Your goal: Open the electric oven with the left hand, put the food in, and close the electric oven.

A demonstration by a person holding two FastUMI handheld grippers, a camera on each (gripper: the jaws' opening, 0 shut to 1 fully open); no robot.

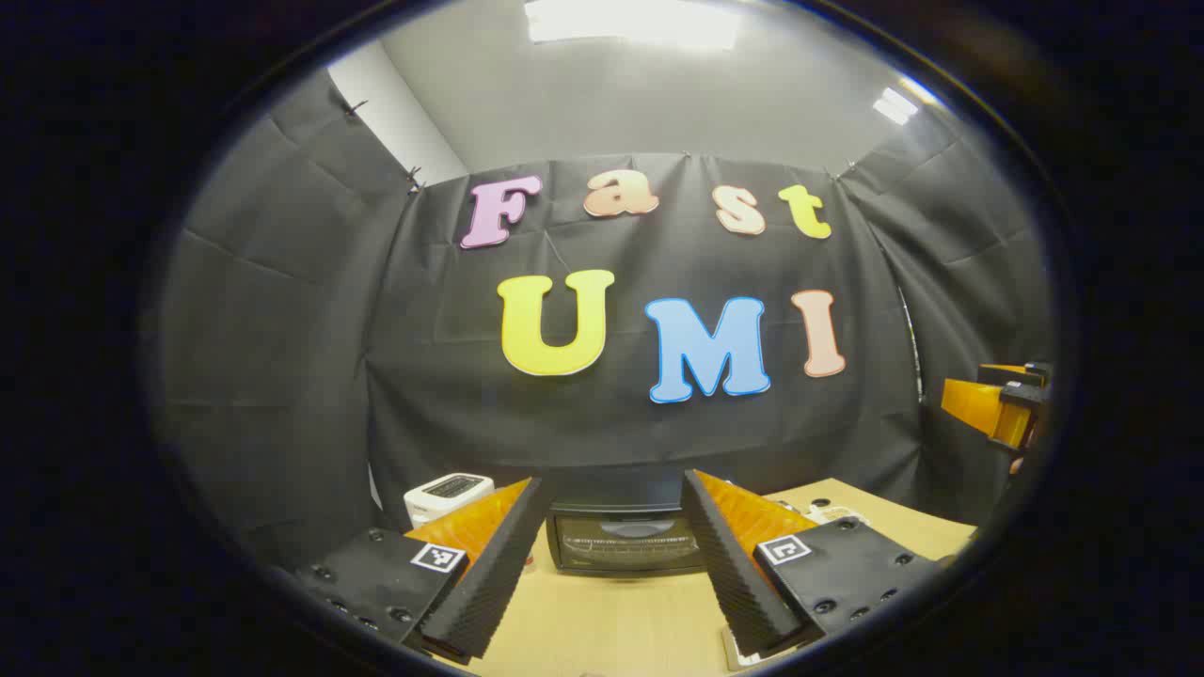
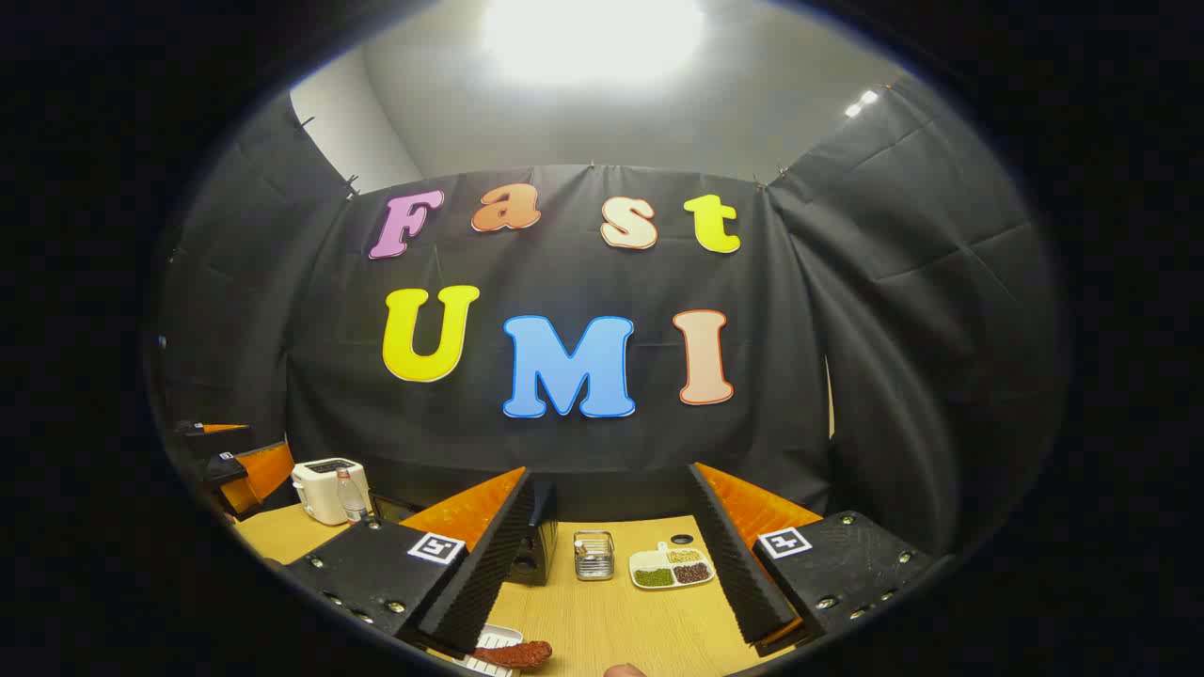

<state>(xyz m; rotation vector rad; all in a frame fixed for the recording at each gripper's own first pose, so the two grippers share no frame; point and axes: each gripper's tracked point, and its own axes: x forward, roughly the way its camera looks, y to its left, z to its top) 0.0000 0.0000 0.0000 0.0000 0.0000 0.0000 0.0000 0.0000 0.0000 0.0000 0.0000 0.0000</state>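
Observation:
The black electric oven [image 1: 625,538] stands on the wooden table straight ahead in the left gripper view, its door closed. My left gripper [image 1: 611,564] is open above the table in front of it, nothing between its fingers. In the right gripper view my right gripper [image 2: 611,564] is also open and holds nothing. The food, a reddish-brown sausage [image 2: 514,653] on a white dish [image 2: 489,649], lies low by the inner finger. The oven's edge [image 2: 534,545] peeks from behind that finger. The other gripper [image 2: 235,465] shows at far left, and the right one [image 1: 999,404] at far right.
A white toaster [image 2: 324,489] and a small clear bottle [image 2: 352,495] stand at the table's left; the toaster [image 1: 447,491] also sits left of the oven. A small wire basket [image 2: 594,555] and a white tray of beans [image 2: 672,567] lie mid-table.

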